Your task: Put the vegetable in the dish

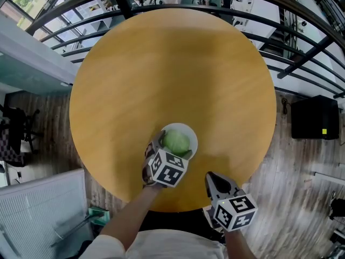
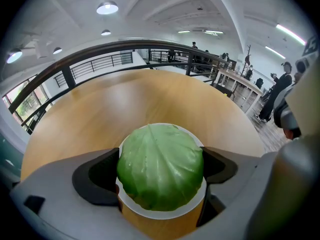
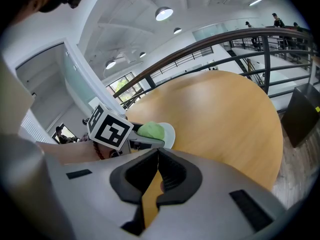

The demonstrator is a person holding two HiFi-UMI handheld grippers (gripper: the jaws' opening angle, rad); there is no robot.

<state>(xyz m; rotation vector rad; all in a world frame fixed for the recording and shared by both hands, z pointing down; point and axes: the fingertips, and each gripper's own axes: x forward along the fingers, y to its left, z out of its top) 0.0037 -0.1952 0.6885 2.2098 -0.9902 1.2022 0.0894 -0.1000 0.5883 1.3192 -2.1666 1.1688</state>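
A round green cabbage [image 1: 176,142] sits between the jaws of my left gripper [image 1: 172,147], directly over a small white dish [image 1: 190,135] on the round wooden table [image 1: 172,69]. In the left gripper view both jaws press the cabbage [image 2: 160,165] from the sides, and the dish rim [image 2: 161,214] shows just beneath it; I cannot tell if the cabbage rests in the dish. My right gripper [image 1: 211,178] hovers shut and empty at the table's near edge, right of the dish. Its view shows the cabbage [image 3: 151,130] and the dish [image 3: 170,134] beyond its closed jaws.
A dark curved railing [image 1: 302,42] runs round the far side of the table. A black box [image 1: 315,117] stands on the wooden floor at the right, and a white panel [image 1: 43,209] at the lower left. People stand in the background at the right of the left gripper view [image 2: 280,91].
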